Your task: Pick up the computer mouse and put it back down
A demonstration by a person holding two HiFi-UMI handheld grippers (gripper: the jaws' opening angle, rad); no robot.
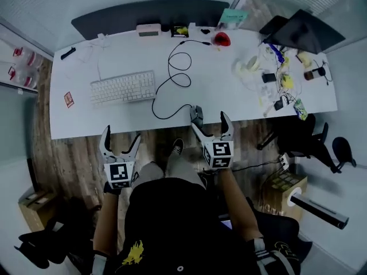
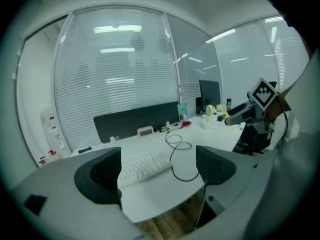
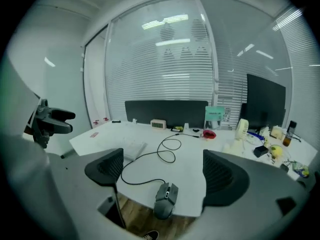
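mouse (image 3: 166, 199): at table (image 1: 132, 122) edge.
right gripper (image 1: 210, 122): spread wide, empty, mouse just ahead.
left gripper (image 1: 121, 135): spread, empty.
risk: mouse could be knocked off the edge by an off-centre approach.

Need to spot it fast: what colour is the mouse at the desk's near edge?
The mouse is dark grey, seen clearest in the right gripper view.

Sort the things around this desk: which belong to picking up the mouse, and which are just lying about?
Job in hand:
computer mouse, at the desk edge
its cable
right gripper, open, facing the mouse

Lying about:
keyboard
small white device
red object
left gripper, open, holding nothing
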